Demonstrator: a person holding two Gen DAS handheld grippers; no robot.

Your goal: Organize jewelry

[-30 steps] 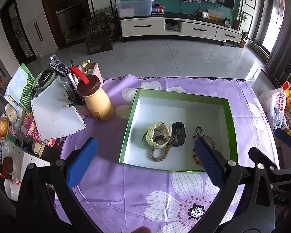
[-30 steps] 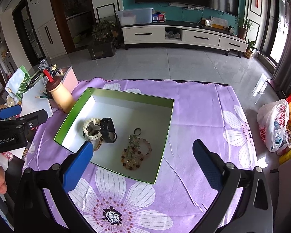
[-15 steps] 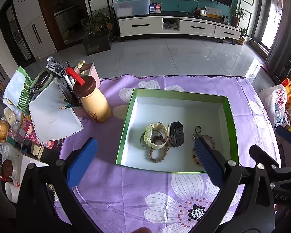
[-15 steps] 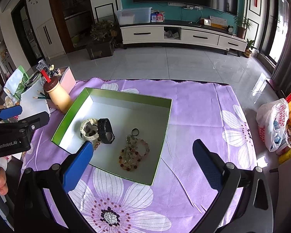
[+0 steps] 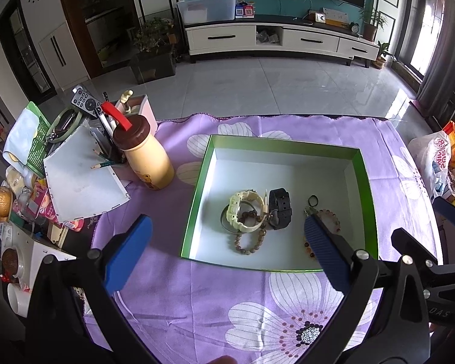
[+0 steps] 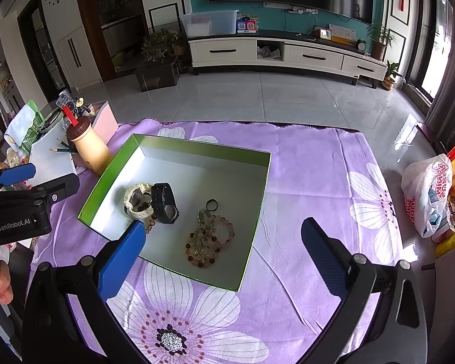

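Both the left tool (image 5: 227,242) and right tool (image 6: 223,242) are gaping wide, holding nothing. A brown-capped bottle (image 5: 147,157) is standing just left of the green box (image 5: 365,188), where watches (image 5: 259,209) and bead bracelets (image 6: 209,239) are lying.

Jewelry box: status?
Left gripper, right gripper: open, empty. Green-rimmed white box holds cream watch, black watch, bead bracelets. Nothing blocking.

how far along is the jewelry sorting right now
Looks done: the cream watch, black watch, wooden bead bracelet, small black ring and tangled bead strands already lie inside the green box. In hand: nothing; the left gripper and right gripper are both open above the purple cloth. Left: possibly untangling the heaped pieces.
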